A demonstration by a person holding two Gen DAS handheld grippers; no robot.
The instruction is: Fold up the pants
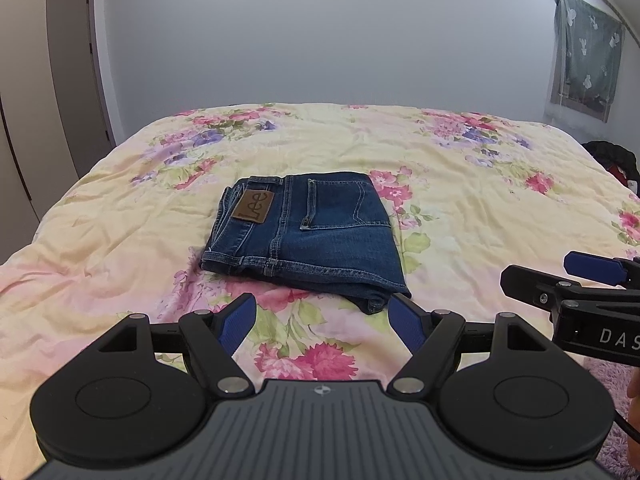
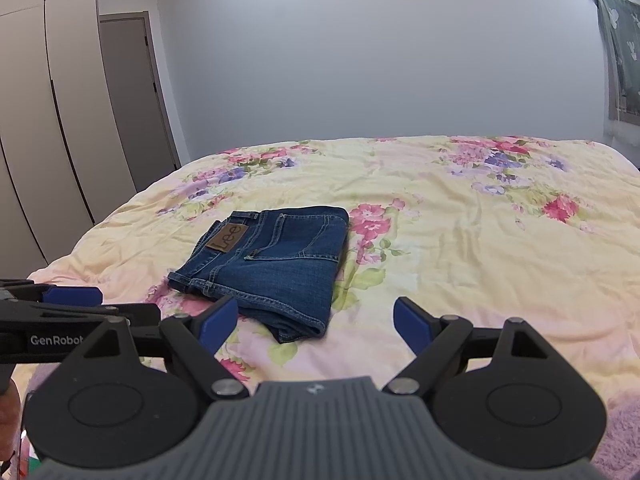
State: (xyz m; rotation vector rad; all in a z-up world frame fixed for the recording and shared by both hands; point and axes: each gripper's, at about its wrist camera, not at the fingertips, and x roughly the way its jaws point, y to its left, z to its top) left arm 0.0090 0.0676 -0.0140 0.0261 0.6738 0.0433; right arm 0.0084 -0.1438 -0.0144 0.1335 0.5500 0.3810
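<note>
Dark blue jeans (image 1: 308, 232) lie folded into a compact stack on the floral bed, brown Lee patch facing up; they also show in the right wrist view (image 2: 272, 264). My left gripper (image 1: 326, 320) is open and empty, just in front of the stack's near edge. My right gripper (image 2: 316, 324) is open and empty, near the stack's near right corner. The right gripper also shows at the right edge of the left wrist view (image 1: 568, 280). The left gripper shows at the left edge of the right wrist view (image 2: 76, 300).
The bed (image 1: 460, 208) has a wrinkled yellow floral cover. A plain wall stands behind it. Wardrobe doors (image 2: 48, 120) and a grey door (image 2: 132, 100) are at the left. A curtained window (image 1: 584, 56) is at the right, with a dark item (image 1: 612, 160) beside the bed.
</note>
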